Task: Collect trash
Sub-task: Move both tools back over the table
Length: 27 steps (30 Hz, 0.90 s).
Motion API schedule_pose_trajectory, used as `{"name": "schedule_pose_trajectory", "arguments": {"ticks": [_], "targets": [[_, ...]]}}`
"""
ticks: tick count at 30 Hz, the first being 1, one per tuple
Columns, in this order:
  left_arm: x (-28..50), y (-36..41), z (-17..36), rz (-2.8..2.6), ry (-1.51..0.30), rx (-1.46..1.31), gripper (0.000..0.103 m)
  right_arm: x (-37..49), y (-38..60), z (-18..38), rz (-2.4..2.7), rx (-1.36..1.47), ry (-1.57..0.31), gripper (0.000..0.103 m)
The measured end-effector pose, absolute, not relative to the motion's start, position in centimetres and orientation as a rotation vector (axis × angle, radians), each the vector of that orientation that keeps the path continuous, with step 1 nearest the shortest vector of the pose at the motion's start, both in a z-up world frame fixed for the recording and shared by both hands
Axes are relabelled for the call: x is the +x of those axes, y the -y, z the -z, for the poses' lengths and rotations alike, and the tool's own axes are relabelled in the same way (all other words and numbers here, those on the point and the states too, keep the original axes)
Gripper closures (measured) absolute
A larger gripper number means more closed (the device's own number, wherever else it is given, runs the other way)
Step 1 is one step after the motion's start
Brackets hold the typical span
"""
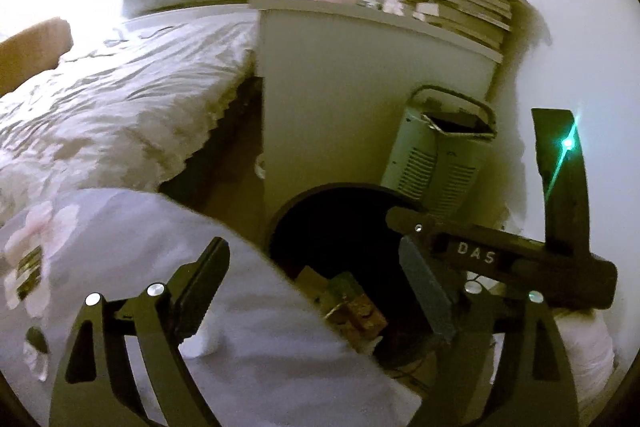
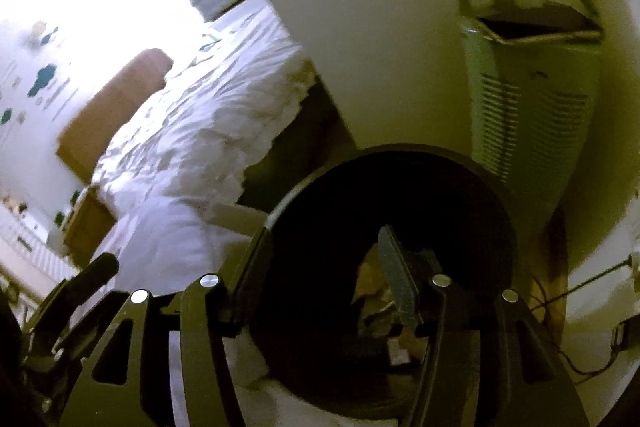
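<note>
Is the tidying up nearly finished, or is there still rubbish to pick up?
Some rubbish already lies inside the round black bin, crumpled wrappers at its bottom. Nothing is in hand: the left claw and the right claw both stand open and empty over it. No loose rubbish shows on the bed; elsewhere I cannot tell.

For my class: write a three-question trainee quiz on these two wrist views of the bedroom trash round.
1. True or false: the round black bin already holds trash.
2. What stands right behind the bin, against the white cabinet? A) the pale green slatted appliance B) a chair C) a lamp
3. Fill in: the right gripper has nothing between its fingers; its jaws are ____.

Key: 1 true; 2 A; 3 open
</note>
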<state>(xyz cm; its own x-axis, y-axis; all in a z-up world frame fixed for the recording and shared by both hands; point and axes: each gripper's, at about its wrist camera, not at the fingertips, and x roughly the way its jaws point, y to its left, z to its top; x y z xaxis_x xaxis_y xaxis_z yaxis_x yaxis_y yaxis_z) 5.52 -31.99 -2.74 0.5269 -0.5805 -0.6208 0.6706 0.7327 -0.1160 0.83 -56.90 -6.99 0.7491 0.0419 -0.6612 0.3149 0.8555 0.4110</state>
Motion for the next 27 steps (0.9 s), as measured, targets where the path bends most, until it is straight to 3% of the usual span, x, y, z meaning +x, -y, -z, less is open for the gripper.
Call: {"name": "schedule_pose_trajectory", "arguments": {"ticks": [17, 27], "targets": [[9.6, 15.4, 5.4, 0.424, -0.756, 0.005, 0.017, 5.2, 43.0, 6.1, -0.110, 0.244, -0.819, 0.047], [10.6, 10.7, 7.7, 0.319, -0.809, 0.008, 0.018, 6.3, 38.7, 7.5, -0.148, 0.111, -0.879, 0.047]]}}
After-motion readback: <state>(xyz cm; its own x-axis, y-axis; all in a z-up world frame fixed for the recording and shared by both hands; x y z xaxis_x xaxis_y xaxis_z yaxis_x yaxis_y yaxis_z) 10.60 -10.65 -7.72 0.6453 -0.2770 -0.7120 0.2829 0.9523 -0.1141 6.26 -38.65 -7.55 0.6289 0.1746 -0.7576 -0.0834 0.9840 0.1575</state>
